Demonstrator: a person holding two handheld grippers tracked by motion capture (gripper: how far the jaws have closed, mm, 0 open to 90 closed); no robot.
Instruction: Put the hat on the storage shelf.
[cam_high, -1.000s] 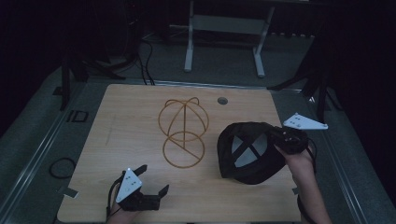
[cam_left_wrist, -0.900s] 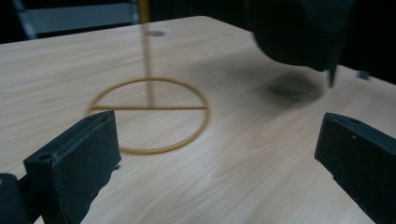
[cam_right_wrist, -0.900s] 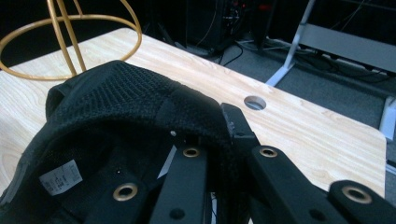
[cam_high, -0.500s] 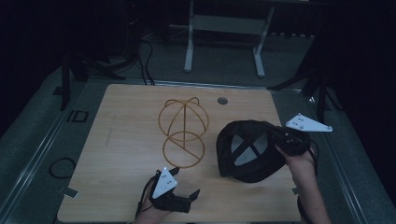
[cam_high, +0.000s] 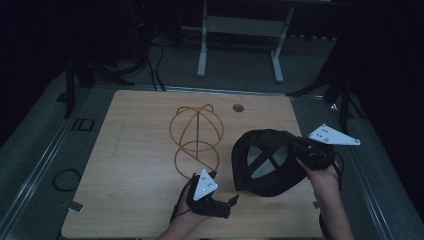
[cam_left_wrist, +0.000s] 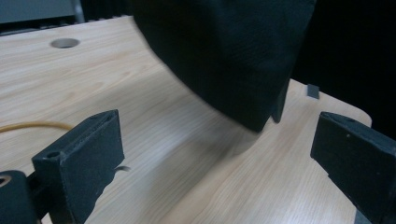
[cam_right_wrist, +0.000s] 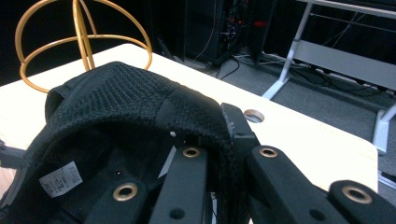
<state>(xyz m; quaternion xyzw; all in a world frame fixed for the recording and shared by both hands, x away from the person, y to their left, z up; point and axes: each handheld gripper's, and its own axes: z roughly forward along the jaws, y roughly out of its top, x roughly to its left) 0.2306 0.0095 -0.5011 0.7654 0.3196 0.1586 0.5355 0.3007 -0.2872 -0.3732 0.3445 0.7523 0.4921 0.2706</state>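
- The right gripper has its jaws clamped on the rim of the black cap. In the right gripper view the mesh edge of the cap runs between the two linkages, with the white label inside the crown visible.
- The cap hangs tilted from that grip, its hollow side turned up toward the high camera, over the near right part of the surface.
- The left gripper has its jaws spread wide with nothing between them. In the left gripper view the free side of the cap hangs straight ahead of them and above the surface, near but not touching.
- Taking the cap as landmark: the left gripper sits just beside its near left edge, the right gripper at its far right rim. The gold wire stand rises to the cap's left, apart from it.
- My judgement is that the coming move turns on the short gap from the open left jaws to the cap's unheld rim. That rim lies ahead and slightly up from them, opposite the right grip.
- The cap's opening spans across between the two hands, so a second hold there would stretch it open for the stand's round top.
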